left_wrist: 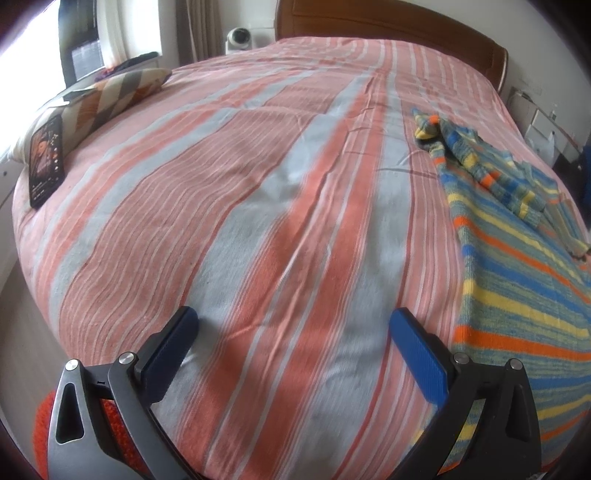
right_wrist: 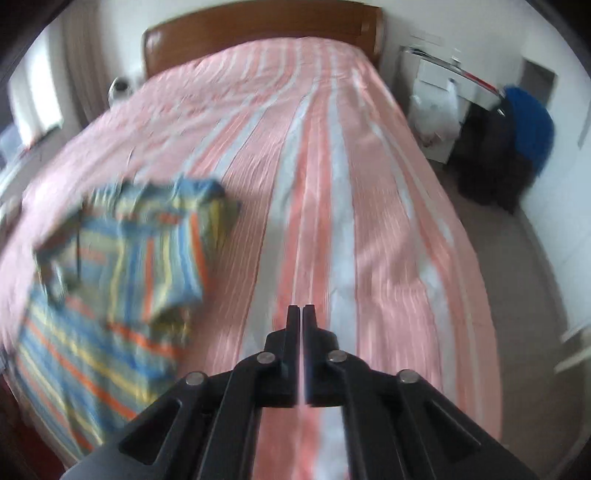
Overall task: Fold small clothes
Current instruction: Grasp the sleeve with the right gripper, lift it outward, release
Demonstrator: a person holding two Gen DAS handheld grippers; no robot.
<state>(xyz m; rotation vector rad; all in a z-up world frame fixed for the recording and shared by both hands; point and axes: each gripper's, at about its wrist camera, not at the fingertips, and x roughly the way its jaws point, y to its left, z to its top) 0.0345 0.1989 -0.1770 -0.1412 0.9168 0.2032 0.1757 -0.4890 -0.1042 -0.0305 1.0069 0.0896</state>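
Note:
A small knitted sweater (left_wrist: pixel 517 280) striped blue, yellow, orange and green lies on the bed at the right of the left wrist view, one sleeve folded over its body. It also shows blurred at the left of the right wrist view (right_wrist: pixel 110 280). My left gripper (left_wrist: pixel 293 325) is open and empty, its blue pads low over the bedspread just left of the sweater's hem. My right gripper (right_wrist: pixel 300 312) is shut with nothing between the fingers, above bare bedspread to the right of the sweater.
The bed (left_wrist: pixel 258 184) has a pink, orange and grey striped cover and a wooden headboard (right_wrist: pixel 258 26). A phone (left_wrist: pixel 46 158) leans on a patterned pillow (left_wrist: pixel 110 96) at the left edge. A white cabinet (right_wrist: pixel 439 103) and dark bags (right_wrist: pixel 509 147) stand beside the bed.

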